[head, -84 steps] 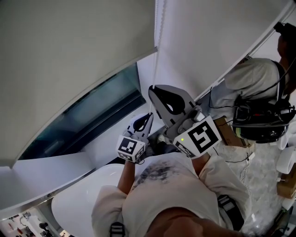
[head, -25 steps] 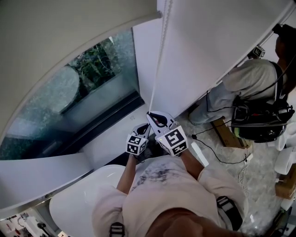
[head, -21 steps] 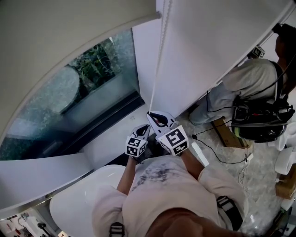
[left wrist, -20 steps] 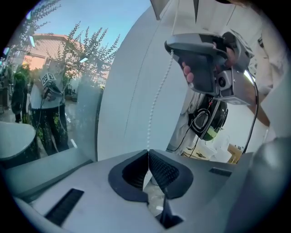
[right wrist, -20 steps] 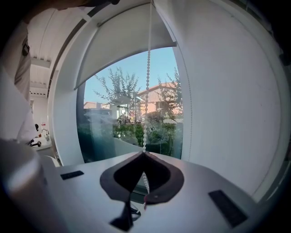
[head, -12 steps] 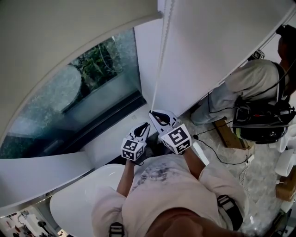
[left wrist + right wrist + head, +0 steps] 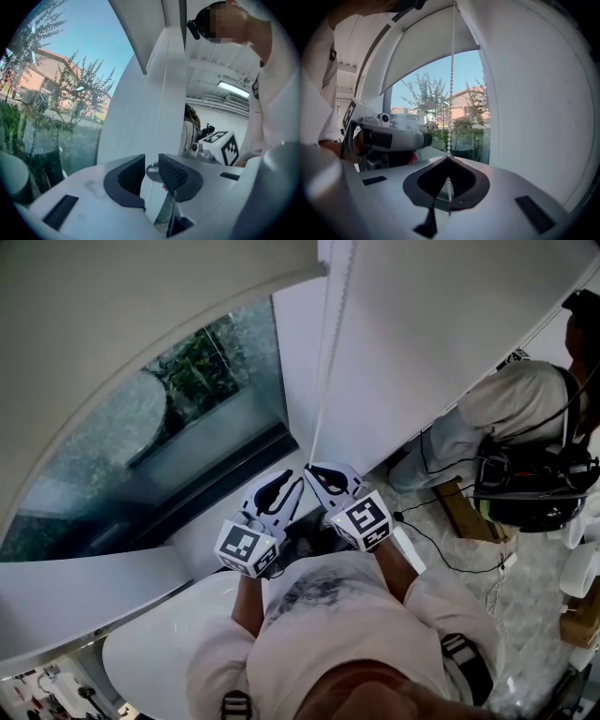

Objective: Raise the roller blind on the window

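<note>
The grey roller blind (image 7: 141,324) hangs rolled partway up over the window, and much of the glass (image 7: 178,409) shows. A white bead chain (image 7: 324,362) runs down beside the frame. My right gripper (image 7: 317,471) is shut on that chain, and in the right gripper view the beads (image 7: 451,93) run into its closed tips (image 7: 448,157). Just left of it, my left gripper (image 7: 289,480) is opening its jaws. In the left gripper view a gap (image 7: 151,168) stands between the pads, and no chain is between them.
A white wall panel (image 7: 422,343) stands right of the chain. Below the window runs a white sill (image 7: 84,587), with a white rounded surface (image 7: 159,652) under my arms. Another person (image 7: 525,418) with gear stands at the right, and cables (image 7: 441,540) lie on the floor.
The blind's lower edge has risen well up since the earliest frame. In the last second my left gripper opened and swung out to the left. The right gripper stays on the chain.
</note>
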A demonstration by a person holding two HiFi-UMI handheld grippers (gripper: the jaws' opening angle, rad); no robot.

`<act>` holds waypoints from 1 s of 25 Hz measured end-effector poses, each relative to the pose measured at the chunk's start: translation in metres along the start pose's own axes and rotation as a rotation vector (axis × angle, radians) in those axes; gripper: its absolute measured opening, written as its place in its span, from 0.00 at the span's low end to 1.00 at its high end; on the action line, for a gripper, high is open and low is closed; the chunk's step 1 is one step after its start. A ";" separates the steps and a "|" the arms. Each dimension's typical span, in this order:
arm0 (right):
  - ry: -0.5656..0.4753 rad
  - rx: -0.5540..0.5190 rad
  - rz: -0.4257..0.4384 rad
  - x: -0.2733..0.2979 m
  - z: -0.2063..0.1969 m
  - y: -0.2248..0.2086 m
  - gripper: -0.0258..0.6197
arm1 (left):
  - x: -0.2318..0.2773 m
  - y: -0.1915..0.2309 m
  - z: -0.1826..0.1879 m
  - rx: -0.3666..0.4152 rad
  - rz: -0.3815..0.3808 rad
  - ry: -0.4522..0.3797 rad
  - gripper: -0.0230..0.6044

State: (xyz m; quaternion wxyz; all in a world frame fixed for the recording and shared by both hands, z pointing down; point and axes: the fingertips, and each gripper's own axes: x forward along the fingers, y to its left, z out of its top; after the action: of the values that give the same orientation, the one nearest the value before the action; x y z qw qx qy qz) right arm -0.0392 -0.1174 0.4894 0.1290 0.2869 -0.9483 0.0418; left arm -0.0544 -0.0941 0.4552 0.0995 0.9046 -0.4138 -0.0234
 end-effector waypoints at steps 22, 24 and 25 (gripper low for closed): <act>0.008 0.000 0.034 0.018 -0.006 -0.012 0.13 | 0.055 -0.013 0.189 0.197 -0.100 -0.188 0.16; 0.008 0.004 0.038 0.020 -0.005 -0.014 0.13 | 0.059 -0.011 0.196 0.199 -0.100 -0.195 0.16; 0.008 0.007 0.039 0.021 -0.005 -0.015 0.13 | 0.061 -0.010 0.198 0.201 -0.100 -0.195 0.13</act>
State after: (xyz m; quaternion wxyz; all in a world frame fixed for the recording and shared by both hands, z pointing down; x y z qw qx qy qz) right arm -0.0464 -0.1401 0.4996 0.1308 0.2686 -0.9531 0.0485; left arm -0.0315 -0.1657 0.2619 -0.0338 0.9228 -0.3764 -0.0746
